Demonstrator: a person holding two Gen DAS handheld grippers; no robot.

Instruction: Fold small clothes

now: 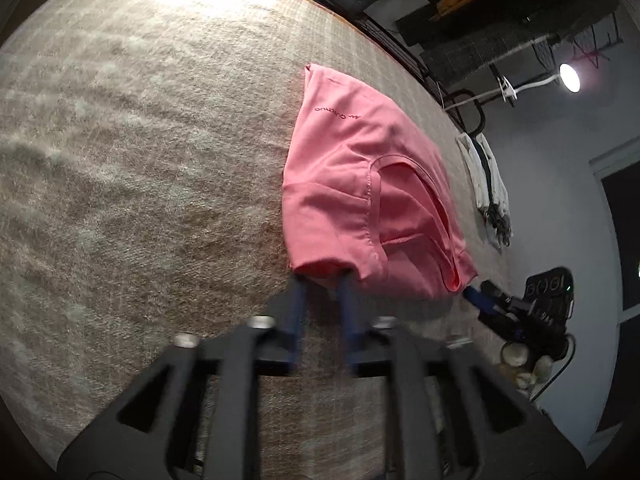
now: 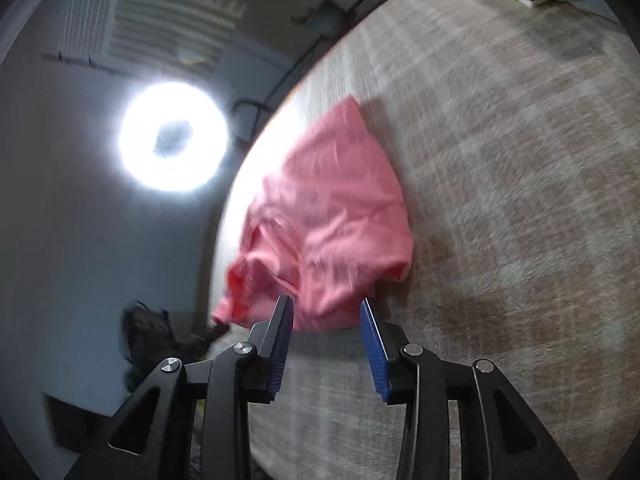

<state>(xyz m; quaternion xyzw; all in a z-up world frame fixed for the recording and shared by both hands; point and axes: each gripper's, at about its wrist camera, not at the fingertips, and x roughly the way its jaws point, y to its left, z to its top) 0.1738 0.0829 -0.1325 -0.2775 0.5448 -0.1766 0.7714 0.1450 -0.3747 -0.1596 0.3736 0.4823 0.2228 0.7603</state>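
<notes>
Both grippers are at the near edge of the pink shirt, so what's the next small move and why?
Probably close the right gripper on the pink shirt: its fingers stand apart at the shirt's near edge, gripping nothing, while the left gripper has its tips under the near hem, though its hold is unclear. A shut grip on each side would let the near edge lift evenly.

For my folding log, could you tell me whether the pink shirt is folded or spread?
Partly folded: the pink shirt lies doubled over on the carpet, neckline showing.

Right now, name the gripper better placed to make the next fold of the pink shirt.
Left, probably. The left gripper already has its fingertips at the pink shirt hem, jaws narrowly apart. The right gripper stands open at the opposite edge, gripping nothing.
</notes>
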